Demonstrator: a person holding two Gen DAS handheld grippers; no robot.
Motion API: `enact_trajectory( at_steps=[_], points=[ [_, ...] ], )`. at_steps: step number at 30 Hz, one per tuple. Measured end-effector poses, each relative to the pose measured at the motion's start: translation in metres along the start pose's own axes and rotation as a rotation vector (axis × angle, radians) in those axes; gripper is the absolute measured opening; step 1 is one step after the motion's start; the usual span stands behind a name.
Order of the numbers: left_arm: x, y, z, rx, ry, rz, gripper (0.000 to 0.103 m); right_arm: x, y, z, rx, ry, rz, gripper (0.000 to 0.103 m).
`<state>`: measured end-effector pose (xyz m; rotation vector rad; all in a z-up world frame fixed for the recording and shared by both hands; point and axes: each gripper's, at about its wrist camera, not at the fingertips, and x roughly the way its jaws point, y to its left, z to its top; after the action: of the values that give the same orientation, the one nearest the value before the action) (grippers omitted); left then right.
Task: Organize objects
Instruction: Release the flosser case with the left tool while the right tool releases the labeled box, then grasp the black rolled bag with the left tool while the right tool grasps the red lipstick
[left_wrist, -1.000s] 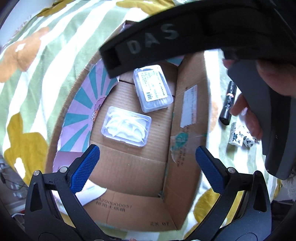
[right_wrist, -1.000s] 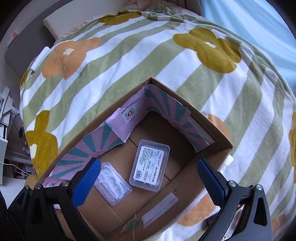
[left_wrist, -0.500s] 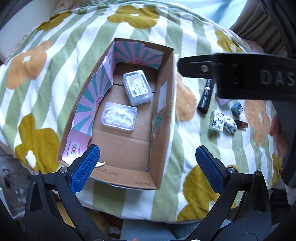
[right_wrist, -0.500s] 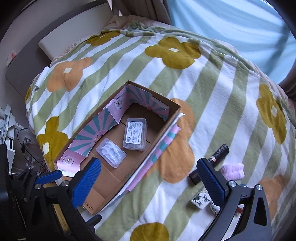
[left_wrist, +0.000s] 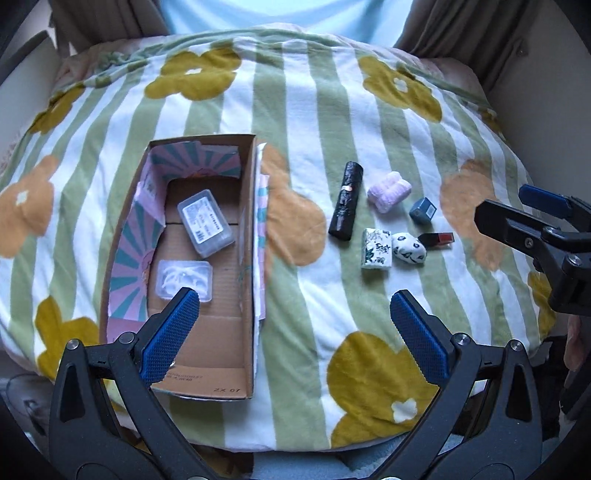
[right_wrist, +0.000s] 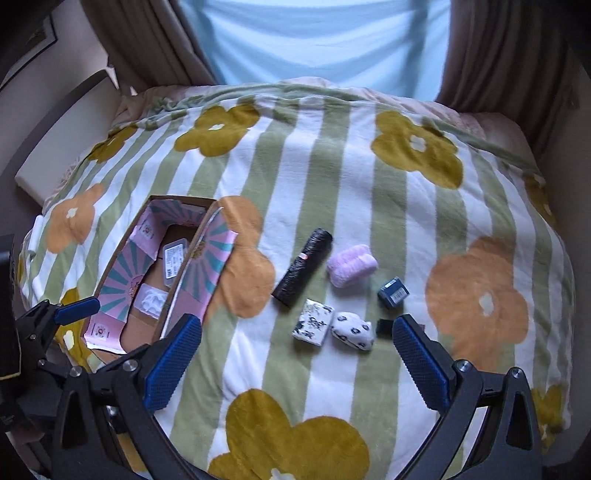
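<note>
Now you've pulled both claws (left_wrist: 293, 325) (right_wrist: 295, 354) back from the cardboard box (left_wrist: 247, 258), jaws apart and empty. Six items right of the box, the black tube (right_wrist: 302, 266) nearest, await packing.

Fleecy cloth blanket (left_wrist: 303, 122), matt cardboard box (left_wrist: 248, 258), clear glossy plastic cases (left_wrist: 205, 222).

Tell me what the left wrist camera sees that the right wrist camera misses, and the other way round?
Only the left view looks straight down into the cardboard box, showing both clear plastic cases whole, plus the red-tipped lipstick. Only the right view shows the box's outer pink patterned flap and more window. Both share the striped blanket, black roll, pink bundle and blue box.
</note>
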<state>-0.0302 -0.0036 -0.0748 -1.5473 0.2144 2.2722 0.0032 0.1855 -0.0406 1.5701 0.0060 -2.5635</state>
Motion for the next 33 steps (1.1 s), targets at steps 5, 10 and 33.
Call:
enact_trajectory(
  at_steps=[5,10,33],
  points=[
    [0.007,-0.027,0.006,0.057,0.013,-0.024,0.103,-0.009,-0.034,-0.017,0.088,-0.005,-0.049,0.103],
    [0.012,-0.045,0.011,0.082,0.016,-0.041,0.103,-0.010,-0.057,-0.026,0.152,-0.005,-0.068,0.103],
    [0.144,-0.081,0.082,0.173,0.107,-0.027,0.102,0.130,-0.141,-0.031,0.238,0.144,-0.119,0.103]
  ],
)
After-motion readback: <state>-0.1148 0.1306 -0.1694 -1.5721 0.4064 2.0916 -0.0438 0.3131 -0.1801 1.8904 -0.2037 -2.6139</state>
